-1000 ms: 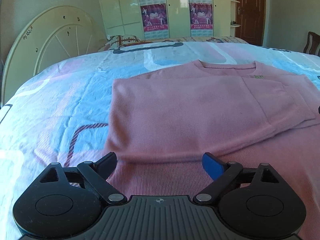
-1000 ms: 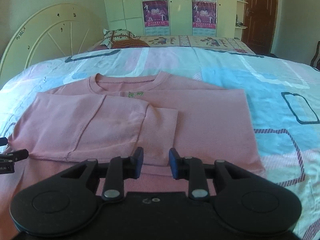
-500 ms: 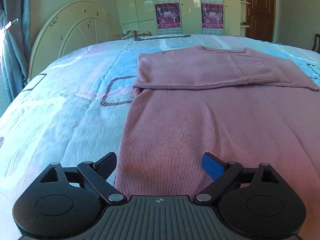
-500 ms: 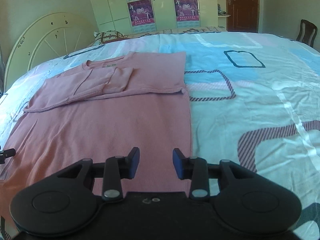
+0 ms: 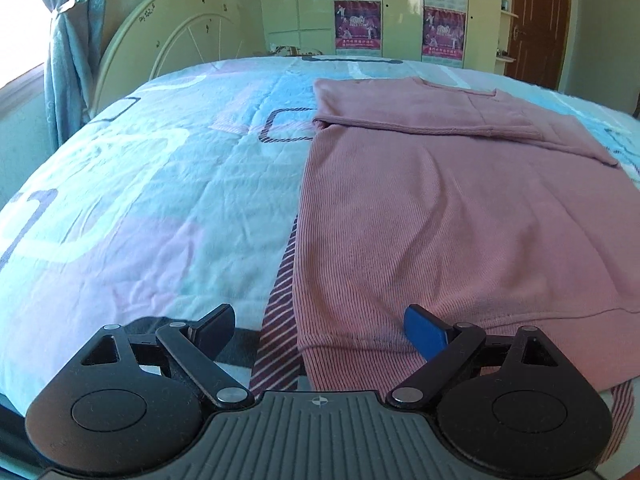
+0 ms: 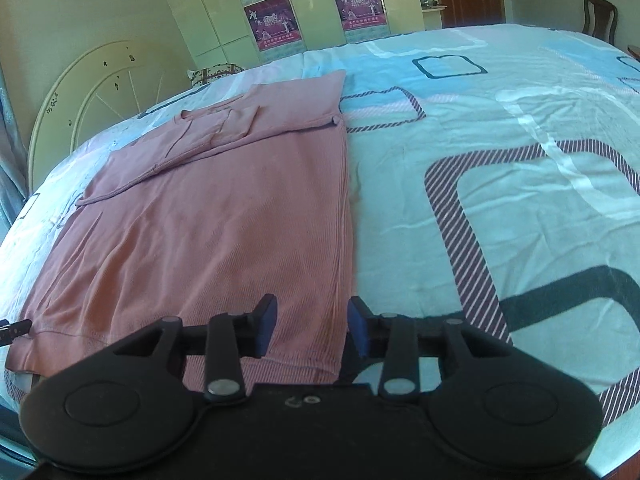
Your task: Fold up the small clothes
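Left wrist: sweater hem corner between parted fingers

Daylight enters by the window at the left view's edge, blown out white. The bed is evenly bright. Both pictures bow strongly, with dark corners and soft, slightly blurred detail.
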The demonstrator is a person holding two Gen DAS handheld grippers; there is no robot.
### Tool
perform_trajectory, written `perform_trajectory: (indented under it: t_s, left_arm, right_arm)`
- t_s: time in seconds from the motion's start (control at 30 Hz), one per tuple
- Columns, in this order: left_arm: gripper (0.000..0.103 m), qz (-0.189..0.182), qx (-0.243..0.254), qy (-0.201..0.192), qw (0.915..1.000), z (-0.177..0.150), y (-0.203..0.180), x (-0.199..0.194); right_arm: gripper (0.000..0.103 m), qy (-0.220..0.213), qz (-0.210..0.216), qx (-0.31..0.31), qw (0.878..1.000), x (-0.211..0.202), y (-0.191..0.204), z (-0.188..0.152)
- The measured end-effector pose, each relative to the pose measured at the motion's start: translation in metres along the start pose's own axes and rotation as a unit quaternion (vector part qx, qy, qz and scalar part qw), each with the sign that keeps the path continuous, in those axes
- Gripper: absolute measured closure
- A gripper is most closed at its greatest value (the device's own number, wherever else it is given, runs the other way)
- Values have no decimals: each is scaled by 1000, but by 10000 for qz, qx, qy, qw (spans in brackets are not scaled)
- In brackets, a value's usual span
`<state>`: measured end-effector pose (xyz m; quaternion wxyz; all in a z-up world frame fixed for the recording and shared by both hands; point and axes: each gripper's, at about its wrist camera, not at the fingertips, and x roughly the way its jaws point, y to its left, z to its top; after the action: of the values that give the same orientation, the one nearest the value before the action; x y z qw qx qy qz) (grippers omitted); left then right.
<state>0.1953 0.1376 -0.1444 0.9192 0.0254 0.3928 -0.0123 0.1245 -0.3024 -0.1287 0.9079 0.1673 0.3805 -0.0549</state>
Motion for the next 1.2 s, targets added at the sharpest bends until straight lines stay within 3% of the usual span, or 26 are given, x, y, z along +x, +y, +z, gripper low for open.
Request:
perform_trajectory:
  t_s: [0.07,0.13,0.33,0.4,0.47,0.6,0.7,0.97,1.0,1.03,1.07,1.2]
  left_arm:
    - [29,-289,-333,113,9990,-4,9,-1]
    - [35,-548,-631,166,9964,-9,17,-1]
    - [37,-1393,-1359,162,9807,-21,39,1]
    - [42,-1675,-1532,168,9737,-23,42,2]
    - [48,-1809,-1631,214,9696,-25,42,6]
    - [49,-1970,-1842,195,9627,-28,41,11]
    - [56,-2268,-2165,159,9494,-32,47,11]
    - [56,-2245,-2299,219,9467,-34,48,21]
    - [61,-2203,-2250,204,9489,-32,47,21]
    - [88,-2039,-2162,199,9546,-30,46,21]
    - [99,-1937,-2133,207,9574,-30,47,19]
    - [99,-2070,-2211,-375,9523,-27,56,-2]
  right_arm:
    - [64,35,123,178,9998,-2,-5,-6]
    - [64,49,251,352,9991,-5,-9,-11]
    - [63,90,547,994,9935,-7,-28,-21]
    - [63,86,701,1301,9890,-6,-36,-22]
    - [63,103,843,1588,9837,-2,-45,-23]
    - [63,302,1246,2019,9710,8,-54,-27]
    - [64,430,1534,1934,9681,7,-49,-29]
    - [78,494,1723,2126,9606,12,-56,-33]
    - [86,520,1710,2028,9628,12,-53,-32]
    - [95,527,1665,1901,9661,11,-50,-30]
    - [95,496,1653,1813,9682,10,-47,-28]
    - [96,133,1669,1533,9739,-8,-40,-16]
